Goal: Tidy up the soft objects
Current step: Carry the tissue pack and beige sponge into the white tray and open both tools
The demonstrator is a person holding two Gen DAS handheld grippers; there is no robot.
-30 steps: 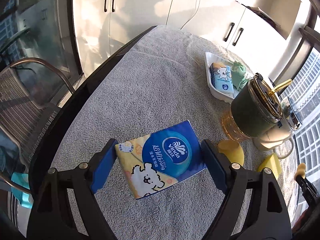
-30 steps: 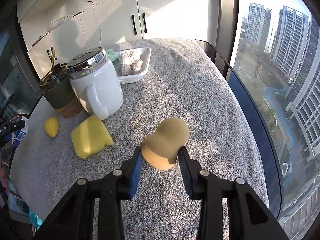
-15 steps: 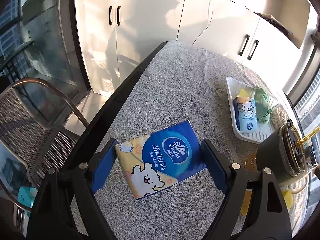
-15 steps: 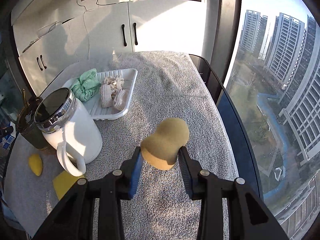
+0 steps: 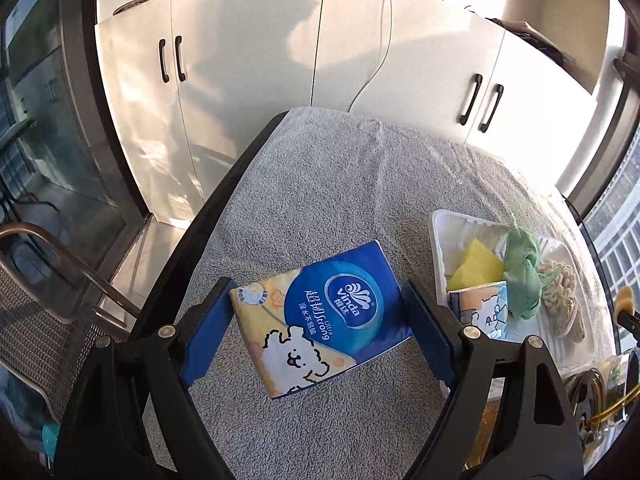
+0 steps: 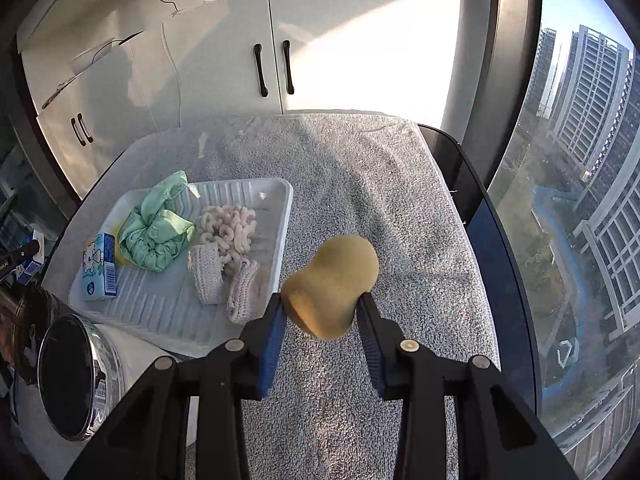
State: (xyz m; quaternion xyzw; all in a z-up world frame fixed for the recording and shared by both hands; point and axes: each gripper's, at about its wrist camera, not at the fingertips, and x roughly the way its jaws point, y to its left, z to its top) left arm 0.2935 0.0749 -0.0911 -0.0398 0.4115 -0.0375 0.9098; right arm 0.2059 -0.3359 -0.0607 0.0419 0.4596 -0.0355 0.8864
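Note:
My left gripper (image 5: 319,305) is shut on a blue and yellow tissue pack (image 5: 320,316), held above the grey towel to the left of the white tray (image 5: 438,232). In the right wrist view my right gripper (image 6: 322,304) is shut on a tan pear-shaped sponge (image 6: 334,284), lifted just right of the white tray (image 6: 280,236). The tray holds a small tissue pack (image 6: 100,268), a green cloth (image 6: 158,232), a yellow sponge (image 5: 476,266), a cream chain (image 6: 230,226) and two knitted pieces (image 6: 224,280).
A white jug with a steel lid (image 6: 76,380) stands at the tray's near left corner, beside a dark cup with a gold straw (image 5: 600,400). White cabinets (image 6: 276,52) stand behind the table. A metal chair (image 5: 48,292) is left of the table edge.
Both grippers have travelled toward the far end of the table with their loads. The tray now lies close beside each; the jug and cup have slid toward the frame edges.

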